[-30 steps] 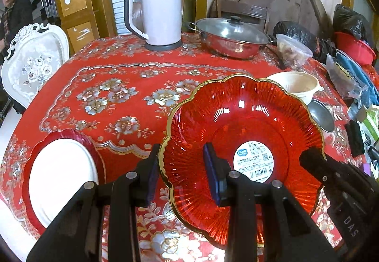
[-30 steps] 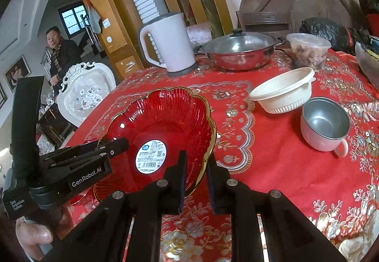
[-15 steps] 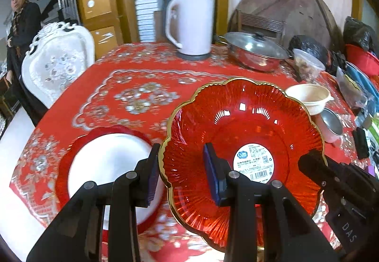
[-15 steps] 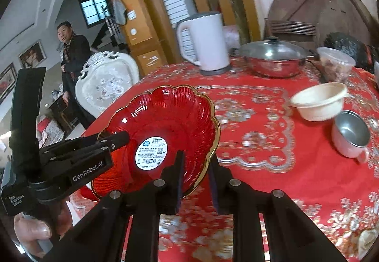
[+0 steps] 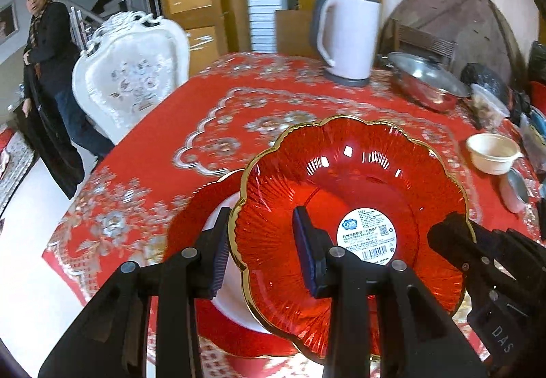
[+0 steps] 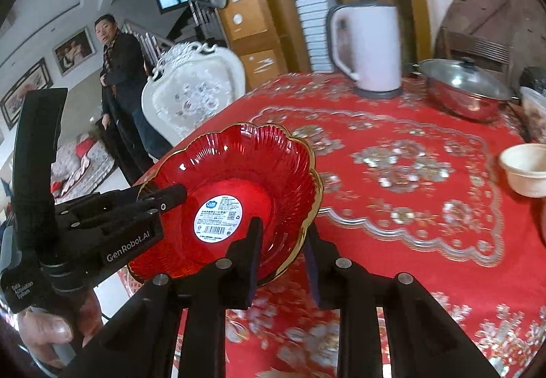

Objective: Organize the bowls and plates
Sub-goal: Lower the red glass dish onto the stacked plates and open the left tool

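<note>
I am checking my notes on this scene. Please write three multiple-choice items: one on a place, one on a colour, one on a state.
1. Where is the white plate?
A. beside the kettle
B. under the red scalloped bowl
C. on the chair

2. What colour is the bowl's rim?
A. gold
B. blue
C. white

3. How is the bowl held?
A. by neither gripper
B. by the left gripper only
C. by both, with the right gripper

Answers: 1 B, it shows below the bowl's left edge. 2 A, the scalloped edge is gold. 3 C, each pair of fingers straddles the rim.
</note>
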`<state>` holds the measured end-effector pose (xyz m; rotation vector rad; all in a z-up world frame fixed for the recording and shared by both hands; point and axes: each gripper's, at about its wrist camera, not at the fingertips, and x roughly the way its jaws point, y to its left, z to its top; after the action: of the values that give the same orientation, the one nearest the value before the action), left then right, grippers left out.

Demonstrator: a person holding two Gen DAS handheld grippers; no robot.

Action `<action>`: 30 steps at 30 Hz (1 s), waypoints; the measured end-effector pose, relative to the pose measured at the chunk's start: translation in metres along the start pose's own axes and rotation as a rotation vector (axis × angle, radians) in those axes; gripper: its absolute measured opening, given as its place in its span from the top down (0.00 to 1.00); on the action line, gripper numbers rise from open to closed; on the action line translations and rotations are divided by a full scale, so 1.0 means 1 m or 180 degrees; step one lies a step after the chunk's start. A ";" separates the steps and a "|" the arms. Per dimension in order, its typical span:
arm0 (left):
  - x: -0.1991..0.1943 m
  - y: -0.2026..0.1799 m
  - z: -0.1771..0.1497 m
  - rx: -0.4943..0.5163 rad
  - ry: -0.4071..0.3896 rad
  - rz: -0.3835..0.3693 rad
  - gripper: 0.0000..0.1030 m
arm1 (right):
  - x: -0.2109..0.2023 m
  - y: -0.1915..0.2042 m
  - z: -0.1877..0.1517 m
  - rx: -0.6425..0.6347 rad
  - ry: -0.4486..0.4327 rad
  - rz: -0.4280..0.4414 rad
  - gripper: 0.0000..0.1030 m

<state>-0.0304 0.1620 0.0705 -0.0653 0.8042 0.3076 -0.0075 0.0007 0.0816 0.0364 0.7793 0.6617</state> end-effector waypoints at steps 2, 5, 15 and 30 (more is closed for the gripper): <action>0.007 0.011 -0.002 -0.0070 0.0047 0.0013 0.68 | 0.011 0.007 0.000 -0.0041 0.0059 0.0018 0.75; 0.017 0.023 -0.006 -0.0135 0.0117 0.0039 0.68 | 0.027 0.014 -0.002 -0.0079 0.0152 0.0039 0.75; 0.042 0.039 -0.019 -0.0205 0.0286 0.0077 0.68 | 0.059 0.019 -0.008 -0.0103 0.0388 0.0031 0.75; 0.037 0.044 -0.021 -0.0293 0.0081 0.0214 0.68 | 0.035 0.016 -0.010 -0.0082 0.0319 0.0017 0.66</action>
<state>-0.0344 0.2094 0.0320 -0.1290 0.8184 0.4082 -0.0045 0.0306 0.0561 -0.0184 0.8672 0.6825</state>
